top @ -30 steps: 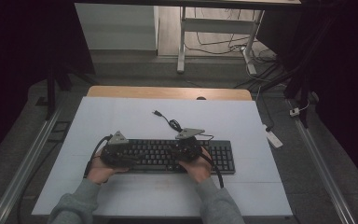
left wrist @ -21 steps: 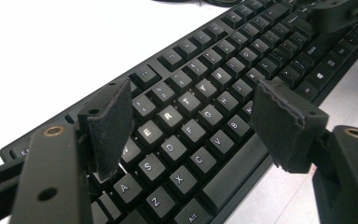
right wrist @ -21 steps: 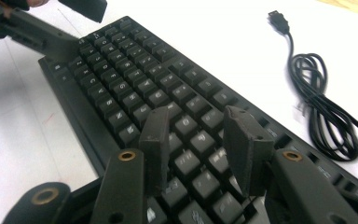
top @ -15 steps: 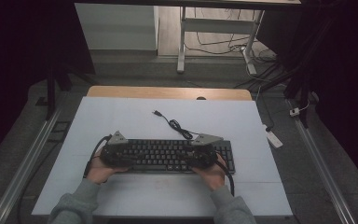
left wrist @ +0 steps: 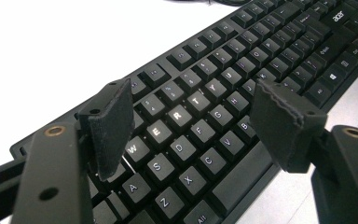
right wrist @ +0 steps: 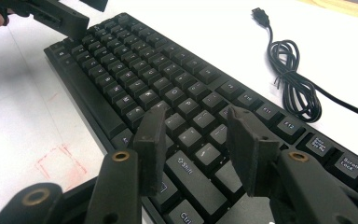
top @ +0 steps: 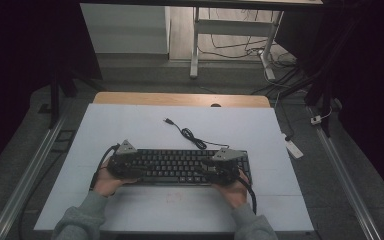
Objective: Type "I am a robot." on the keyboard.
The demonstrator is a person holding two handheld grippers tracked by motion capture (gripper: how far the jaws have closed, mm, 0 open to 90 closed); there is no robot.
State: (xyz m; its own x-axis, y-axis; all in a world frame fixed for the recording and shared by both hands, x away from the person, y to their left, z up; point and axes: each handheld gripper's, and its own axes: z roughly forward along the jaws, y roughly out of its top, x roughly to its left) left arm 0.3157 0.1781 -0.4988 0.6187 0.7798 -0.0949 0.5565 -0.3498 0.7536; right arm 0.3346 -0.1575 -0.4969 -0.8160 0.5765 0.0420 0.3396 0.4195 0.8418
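Note:
A black keyboard (top: 180, 166) lies flat on the white table (top: 130, 130), its cable (top: 187, 134) coiled behind it and ending in a loose USB plug (right wrist: 259, 12). My left gripper (top: 125, 162) hovers over the keyboard's left end; in the left gripper view its jaws stand wide open (left wrist: 196, 114) above the letter keys (left wrist: 177, 116). My right gripper (top: 221, 167) is over the right part of the keyboard, open (right wrist: 199, 137) above the keys near Shift (right wrist: 189, 170). Its jaws have just been opening, with nothing gripped between them.
A wooden strip (top: 180, 99) borders the table's far edge. A faint red square mark (right wrist: 58, 165) sits on the table in front of the keyboard. A white power strip (top: 292, 147) and cables lie on the floor to the right. The left gripper (right wrist: 51, 14) shows far off in the right gripper view.
My right gripper has slid to the right along the keyboard, toward its right end. The left gripper and the keyboard have stayed in place.

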